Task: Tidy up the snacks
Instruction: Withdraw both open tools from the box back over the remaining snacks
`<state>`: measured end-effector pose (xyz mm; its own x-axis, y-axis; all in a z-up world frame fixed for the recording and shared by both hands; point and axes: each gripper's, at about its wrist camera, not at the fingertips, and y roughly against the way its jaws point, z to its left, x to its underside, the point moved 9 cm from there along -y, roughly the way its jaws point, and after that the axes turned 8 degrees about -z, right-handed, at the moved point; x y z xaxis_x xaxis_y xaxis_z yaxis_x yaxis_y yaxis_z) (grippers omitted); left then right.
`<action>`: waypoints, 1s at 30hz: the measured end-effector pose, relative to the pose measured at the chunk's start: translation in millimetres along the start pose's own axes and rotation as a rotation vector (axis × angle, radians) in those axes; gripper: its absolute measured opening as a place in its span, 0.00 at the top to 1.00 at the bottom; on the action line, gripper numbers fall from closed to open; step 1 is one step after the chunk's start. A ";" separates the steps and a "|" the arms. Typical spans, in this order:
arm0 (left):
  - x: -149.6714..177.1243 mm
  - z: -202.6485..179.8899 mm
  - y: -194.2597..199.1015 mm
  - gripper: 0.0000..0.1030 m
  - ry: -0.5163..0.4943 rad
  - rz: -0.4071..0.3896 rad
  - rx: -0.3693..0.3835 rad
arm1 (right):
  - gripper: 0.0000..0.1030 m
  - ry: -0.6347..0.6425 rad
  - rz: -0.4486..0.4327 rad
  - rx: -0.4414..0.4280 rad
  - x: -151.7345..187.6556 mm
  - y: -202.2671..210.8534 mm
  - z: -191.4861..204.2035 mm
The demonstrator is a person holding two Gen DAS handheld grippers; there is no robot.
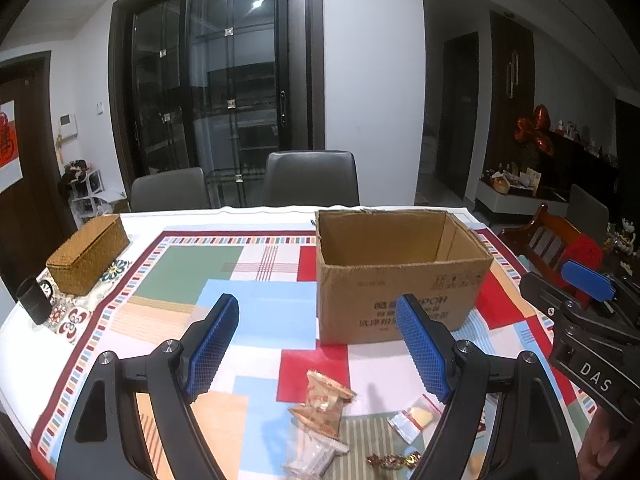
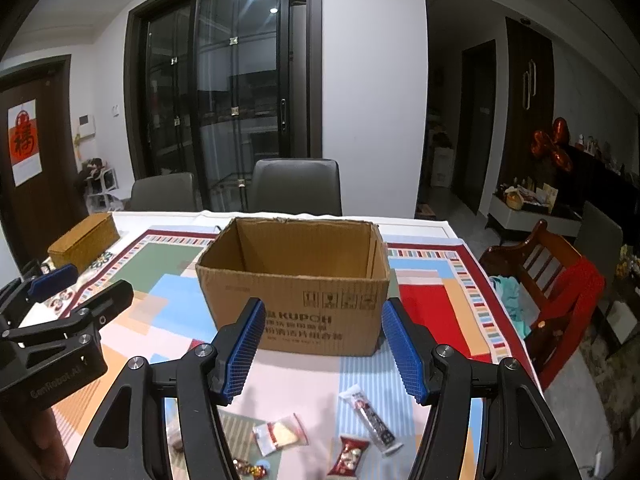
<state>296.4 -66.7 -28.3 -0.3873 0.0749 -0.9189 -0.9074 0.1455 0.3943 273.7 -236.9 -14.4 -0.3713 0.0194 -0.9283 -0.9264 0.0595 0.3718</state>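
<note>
An open cardboard box stands on the patterned tablecloth, its top flaps gone or folded out of sight; the inside walls that show are bare, though its floor is hidden behind the near wall, so what lies at the bottom cannot be told. In front of the box, nearer the cameras, wrapped snacks lie loose on the cloth: an orange-and-white packet, a clear packet with a yellow piece, a long dark-printed stick, a red packet and a gold-foil sweet. Well to the left of the box sits a lidded wicker basket, closed, with a dark mug just beside it. The left gripper and the right gripper both hover on the near side of the box, jaws parted with nothing between the blue pads.
</note>
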 end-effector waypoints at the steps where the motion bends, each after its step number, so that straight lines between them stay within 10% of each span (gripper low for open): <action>1: 2.3 -1.2 1.6 0.22 0.000 0.002 0.002 | 0.40 0.001 0.002 -0.001 2.1 1.9 -0.3; 30: 58.8 -36.8 17.2 0.22 -0.026 0.056 0.058 | 0.40 -0.011 0.072 0.031 60.6 18.5 -21.3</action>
<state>252.0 -96.1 -76.0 -0.4325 0.1103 -0.8949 -0.8729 0.1976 0.4462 232.8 -255.9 -63.7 -0.4358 0.0360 -0.8993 -0.8950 0.0884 0.4373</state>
